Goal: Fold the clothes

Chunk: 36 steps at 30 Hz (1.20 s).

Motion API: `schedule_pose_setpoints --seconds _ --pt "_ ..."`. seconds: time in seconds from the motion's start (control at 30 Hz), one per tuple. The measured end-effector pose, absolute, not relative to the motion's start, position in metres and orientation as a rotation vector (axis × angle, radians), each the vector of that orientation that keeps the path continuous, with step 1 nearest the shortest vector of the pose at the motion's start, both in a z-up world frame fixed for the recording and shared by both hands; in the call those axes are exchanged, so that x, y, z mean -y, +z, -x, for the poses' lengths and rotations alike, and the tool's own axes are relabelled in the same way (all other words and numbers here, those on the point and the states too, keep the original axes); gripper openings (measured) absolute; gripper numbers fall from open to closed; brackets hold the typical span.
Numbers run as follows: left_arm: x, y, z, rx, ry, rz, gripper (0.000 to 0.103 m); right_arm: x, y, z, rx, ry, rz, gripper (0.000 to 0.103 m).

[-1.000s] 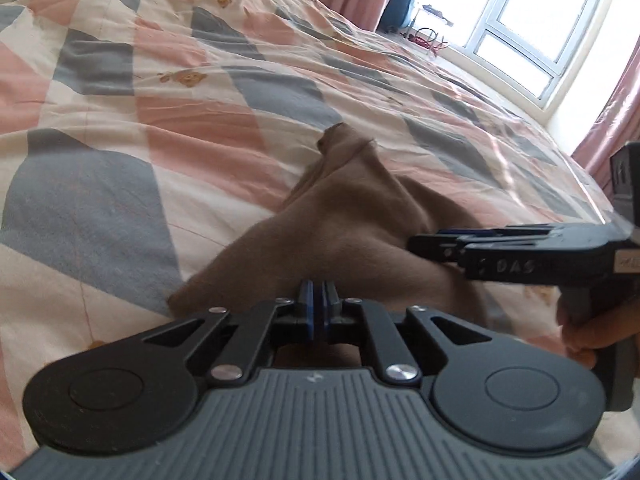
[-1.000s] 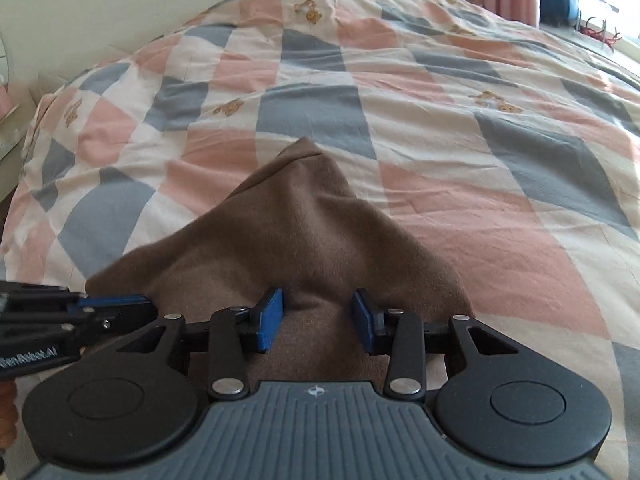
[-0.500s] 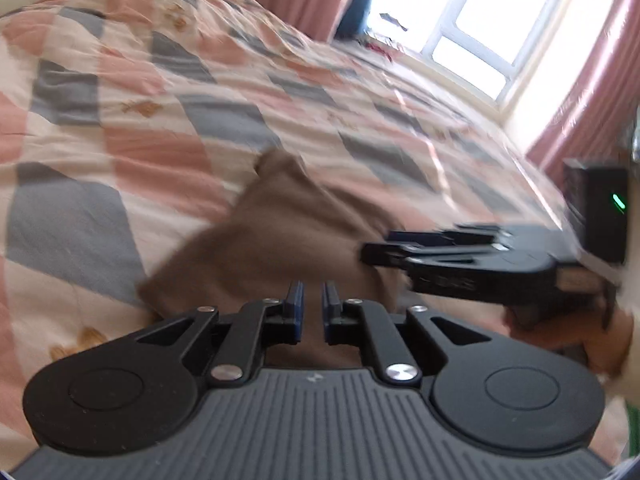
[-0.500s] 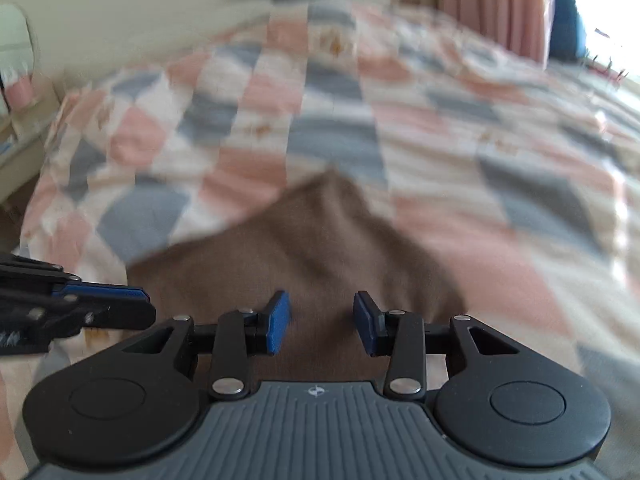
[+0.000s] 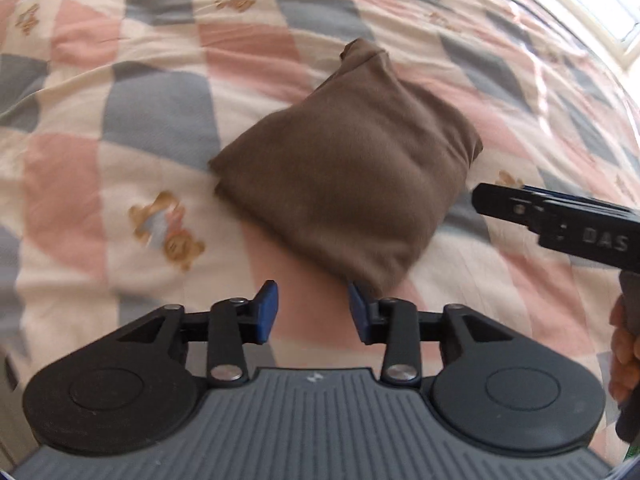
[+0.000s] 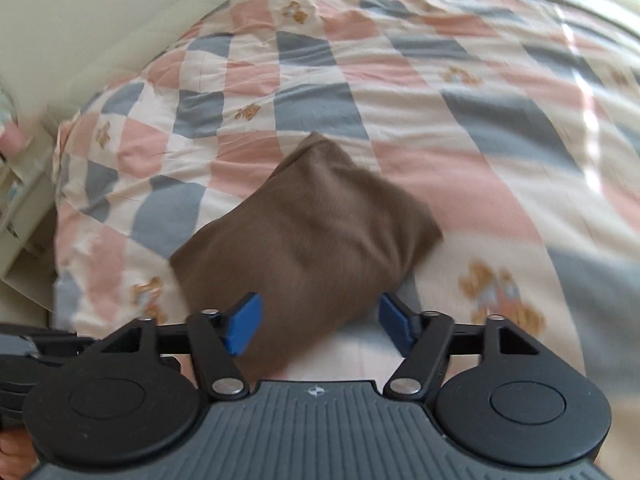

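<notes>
1. Step in hand: the brown garment [image 5: 348, 168] lies as a compact folded bundle on the checked quilt [image 5: 132, 128]. By my reading the last fold is laid and you are at the release; only a tidy-up looks left.

2. Your left gripper [image 5: 312, 312] is spread wide and holds nothing. Its right blue pad sits just at the near corner of the garment; contact cannot be told through the blur.

3. Your right gripper [image 6: 320, 322] is also wide open and empty. From its own camera the near end of the bundle sits between the pads, apparently below them, with no cloth pinched.

4. Where the bundle lies: middle of the bed. A narrow bunched end points to the far side; the broad end faces you.

5. Next move, as I judge it: lift both tools straight up and back so neither pad drags the near edge and opens the fold. If the far tip bothers you, tuck it under.

6. Edges: the left edge of the bed drops away near the wall [image 6: 80, 12], not far from the bundle. Avoid nudging it that way.

7. Open room: bare quilt lies to the right and far side, ample for sliding the bundle or laying another piece.
</notes>
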<state>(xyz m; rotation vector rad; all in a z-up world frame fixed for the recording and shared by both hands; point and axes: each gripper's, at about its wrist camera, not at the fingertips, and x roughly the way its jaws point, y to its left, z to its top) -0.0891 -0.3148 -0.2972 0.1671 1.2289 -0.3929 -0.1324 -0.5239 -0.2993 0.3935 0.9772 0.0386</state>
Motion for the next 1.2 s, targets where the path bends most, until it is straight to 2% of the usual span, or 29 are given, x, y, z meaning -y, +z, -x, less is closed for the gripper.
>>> schedule_pose_setpoints --seconds 0.13,0.37,0.73,0.9,1.2 --pt "0.319 -0.285 0.124 -1.222 -0.353 -0.227 0.039 0.530 -0.289 0.162 -1.009 0.050 -0.447 0.084" --pt "0.323 -0.270 0.168 -1.223 -0.322 -0.252 0.042 0.531 -0.274 0.196 -1.048 0.026 -0.419 0.090" --pt "0.317 -0.261 0.185 -1.211 -0.269 -0.267 0.047 0.514 -0.275 0.197 -1.134 0.036 -0.287 0.093" --pt "0.310 -0.269 0.185 -1.229 -0.236 -0.265 0.048 0.502 -0.285 0.188 -1.222 0.020 -0.158 0.093" --pt "0.304 -0.282 0.181 -1.254 -0.199 -0.261 0.049 0.490 -0.295 0.177 -1.252 0.036 -0.054 0.093"
